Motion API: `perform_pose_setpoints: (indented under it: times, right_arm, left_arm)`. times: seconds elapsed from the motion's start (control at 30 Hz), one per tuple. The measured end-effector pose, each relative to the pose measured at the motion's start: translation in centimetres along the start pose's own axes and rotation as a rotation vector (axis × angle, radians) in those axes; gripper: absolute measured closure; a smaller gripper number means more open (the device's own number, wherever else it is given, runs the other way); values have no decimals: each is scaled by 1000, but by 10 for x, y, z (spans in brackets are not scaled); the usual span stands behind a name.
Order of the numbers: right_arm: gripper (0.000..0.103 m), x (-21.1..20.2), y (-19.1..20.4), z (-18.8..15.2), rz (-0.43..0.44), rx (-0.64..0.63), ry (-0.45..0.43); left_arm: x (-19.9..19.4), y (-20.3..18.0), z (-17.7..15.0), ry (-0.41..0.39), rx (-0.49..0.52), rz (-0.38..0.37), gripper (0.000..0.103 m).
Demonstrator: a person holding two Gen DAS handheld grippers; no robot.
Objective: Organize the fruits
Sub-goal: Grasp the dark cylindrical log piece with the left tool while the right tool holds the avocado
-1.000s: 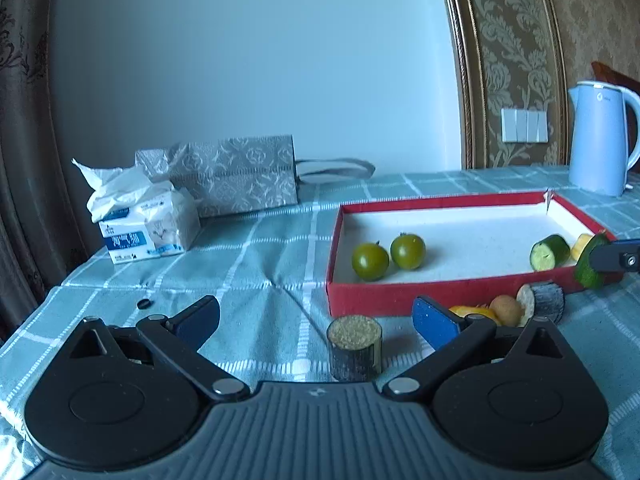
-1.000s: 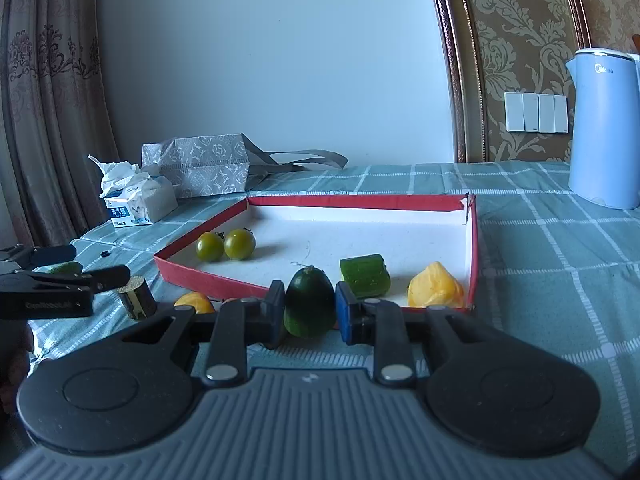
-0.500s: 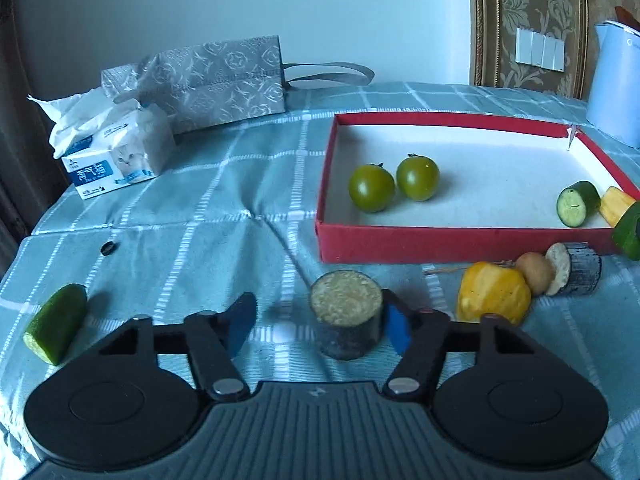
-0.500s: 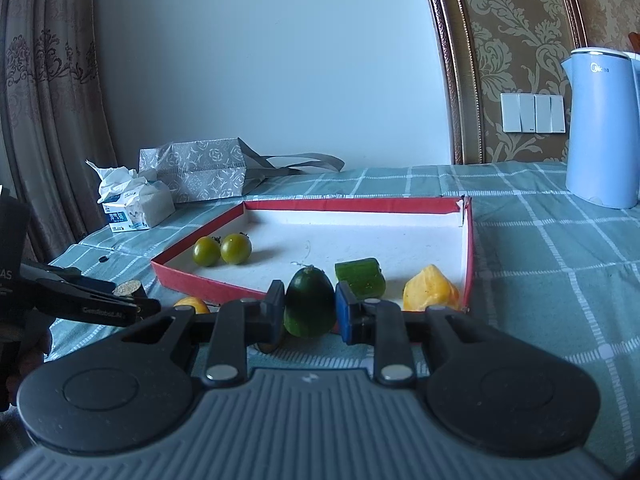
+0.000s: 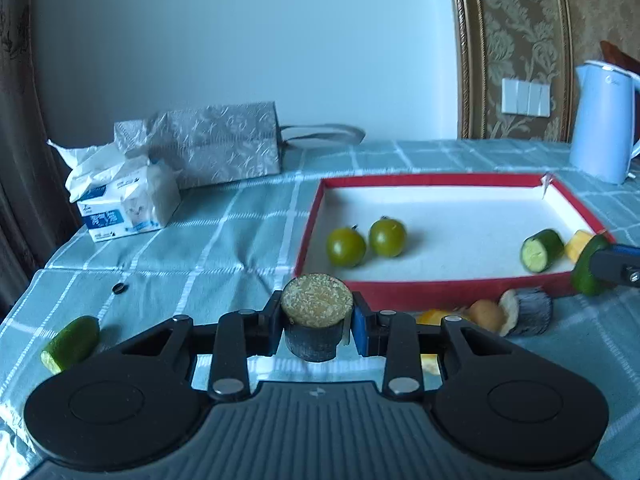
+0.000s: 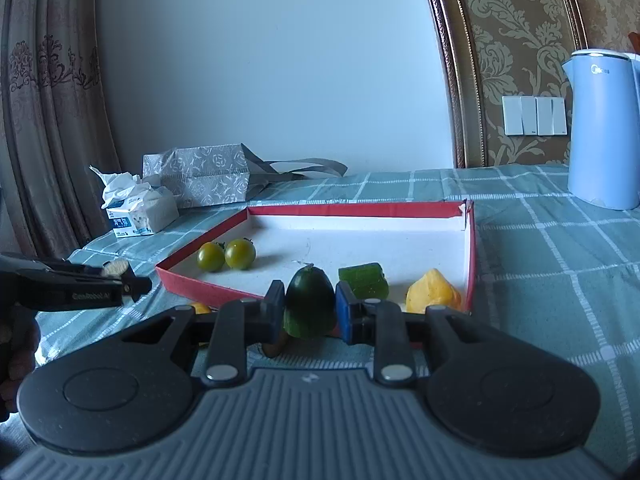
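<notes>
Fruit pieces clamped in both grippers above a green checked tablecloth. Left gripper, fingers drawn in tight on a dark-skinned cylinder chunk with a pale grainy cut top, held upright just short of the near wall of a red tray. Right gripper, fingers pressed against both sides of a dark green cucumber end, rounded tip up, at the tray's near right edge.

Inside the tray, on its white floor: two green tomatoes touching side by side near the left wall; a cucumber chunk and a yellow fruit piece just beside each other toward the right corner.

Outside the tray, along its near wall: a yellow piece partly hidden behind the left gripper's finger, a small tan round fruit, and a second dark chunk lying on its side, all close together. Alone on the cloth at far left, a cucumber piece; beyond it, a small dark ring.

At the back left, a tissue pack and a grey patterned bag; at the back right, a pale blue kettle before a wall switch panel.
</notes>
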State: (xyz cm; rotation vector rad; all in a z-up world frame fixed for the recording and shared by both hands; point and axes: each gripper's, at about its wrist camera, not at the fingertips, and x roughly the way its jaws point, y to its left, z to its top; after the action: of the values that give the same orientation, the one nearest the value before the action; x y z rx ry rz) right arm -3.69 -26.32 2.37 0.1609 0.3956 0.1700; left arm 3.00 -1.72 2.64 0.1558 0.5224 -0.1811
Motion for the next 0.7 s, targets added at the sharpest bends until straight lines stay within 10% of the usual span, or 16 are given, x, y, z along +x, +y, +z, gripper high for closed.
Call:
perform_pose_setpoints:
  times: [0.7]
  right_arm:
    - [74,-4,-1,1,-20,2,-28]
  left_arm:
    - [4,-9,2,-35,-87,-27,70]
